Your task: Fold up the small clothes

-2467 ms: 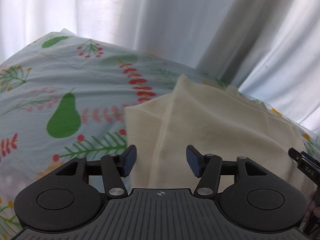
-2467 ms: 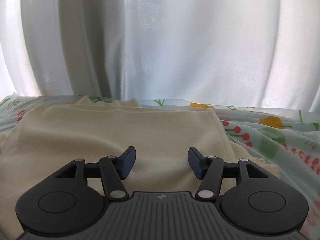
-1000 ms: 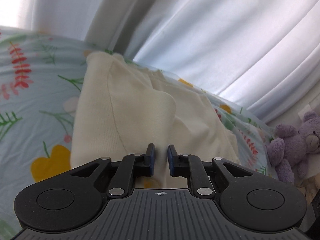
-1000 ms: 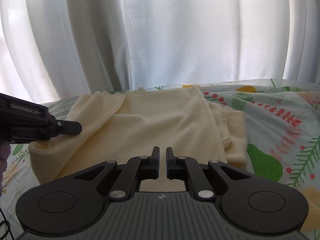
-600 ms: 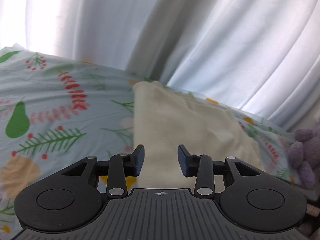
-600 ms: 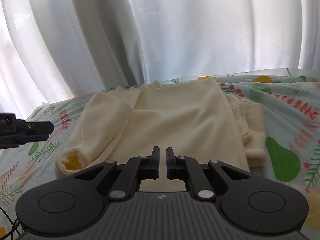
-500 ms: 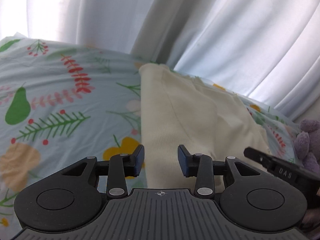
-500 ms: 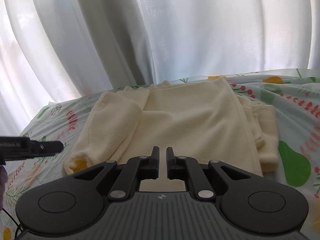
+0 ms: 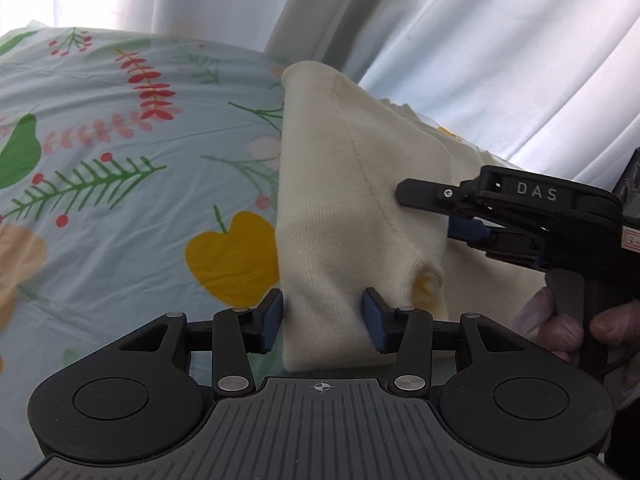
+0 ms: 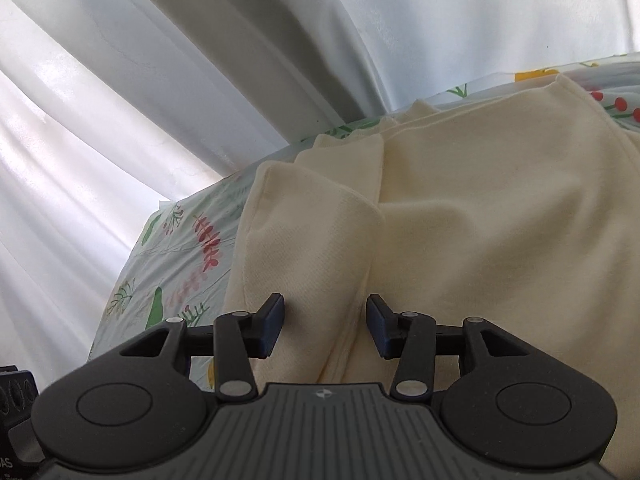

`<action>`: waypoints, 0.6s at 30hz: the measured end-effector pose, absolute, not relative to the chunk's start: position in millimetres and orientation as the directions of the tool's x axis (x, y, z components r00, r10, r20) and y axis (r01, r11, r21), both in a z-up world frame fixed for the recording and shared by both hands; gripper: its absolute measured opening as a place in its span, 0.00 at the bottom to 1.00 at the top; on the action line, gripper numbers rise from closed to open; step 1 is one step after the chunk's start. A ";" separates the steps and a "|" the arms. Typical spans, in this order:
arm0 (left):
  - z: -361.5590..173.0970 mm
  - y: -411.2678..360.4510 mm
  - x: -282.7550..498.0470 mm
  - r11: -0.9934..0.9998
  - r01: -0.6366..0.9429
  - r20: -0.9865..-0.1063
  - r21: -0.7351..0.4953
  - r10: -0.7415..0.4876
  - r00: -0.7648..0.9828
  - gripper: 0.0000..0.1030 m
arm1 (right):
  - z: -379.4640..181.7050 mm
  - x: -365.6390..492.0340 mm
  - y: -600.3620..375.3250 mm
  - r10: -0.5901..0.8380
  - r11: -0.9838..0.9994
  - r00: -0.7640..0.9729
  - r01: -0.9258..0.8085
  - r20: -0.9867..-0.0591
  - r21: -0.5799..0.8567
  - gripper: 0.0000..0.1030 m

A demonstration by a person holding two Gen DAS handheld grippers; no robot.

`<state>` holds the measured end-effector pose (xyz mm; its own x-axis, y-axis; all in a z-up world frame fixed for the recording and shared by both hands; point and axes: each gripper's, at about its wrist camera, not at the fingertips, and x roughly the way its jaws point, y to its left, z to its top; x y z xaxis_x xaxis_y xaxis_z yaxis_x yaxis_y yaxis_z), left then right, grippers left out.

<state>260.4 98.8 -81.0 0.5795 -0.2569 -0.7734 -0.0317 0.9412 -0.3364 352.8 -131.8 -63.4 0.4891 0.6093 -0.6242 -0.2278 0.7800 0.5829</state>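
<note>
A cream garment (image 9: 352, 184) lies partly folded on a floral bedsheet (image 9: 120, 184). Its folded sleeve runs toward me in the left wrist view. My left gripper (image 9: 322, 318) is open, its blue pads on either side of the sleeve's cuff end. The right gripper (image 9: 460, 216) comes in from the right over the sleeve, a hand on its handle. In the right wrist view the garment (image 10: 480, 232) fills the right side, and my right gripper (image 10: 325, 322) is open over the folded sleeve (image 10: 312, 248).
White curtains (image 10: 200, 60) hang behind the bed (image 10: 180, 248). The bed's left edge shows in the right wrist view. The left gripper's body (image 10: 14, 420) shows at the bottom left corner there.
Both grippers moved in close to the folded sleeve. The right gripper went from shut to open. The left gripper, open half a second ago, now straddles the cuff end.
</note>
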 end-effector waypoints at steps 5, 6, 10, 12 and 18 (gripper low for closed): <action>-75.1 96.8 253.1 0.943 -0.012 -0.765 -0.332 -0.262 0.589 0.47 | -64.8 358.0 -126.0 0.629 0.764 0.480 -0.236 -0.611 0.600 0.31; -73.7 96.0 251.3 0.944 -0.010 -0.762 -0.330 -0.260 0.592 0.48 | -65.9 358.2 -125.5 0.628 0.765 0.479 -0.235 -0.613 0.600 0.22; -68.6 88.2 242.3 0.952 0.017 -0.762 -0.306 -0.256 0.595 0.48 | -65.2 356.8 -126.5 0.622 0.769 0.494 -0.240 -0.607 0.593 0.13; -67.3 82.3 239.5 0.956 0.041 -0.763 -0.291 -0.258 0.592 0.51 | -55.7 350.0 -120.5 0.589 0.801 0.528 -0.281 -0.612 0.528 0.12; -69.2 57.0 245.7 0.984 0.074 -0.773 -0.159 -0.171 0.611 0.54 | -14.7 327.2 -118.8 0.536 0.844 0.636 -0.382 -0.555 0.376 0.11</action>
<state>245.7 57.0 -69.2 0.6112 -0.1711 -0.7728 0.0744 0.9845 -0.1591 327.2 -118.8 -14.7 0.6362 0.5356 -0.5553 -0.3824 0.8440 0.3760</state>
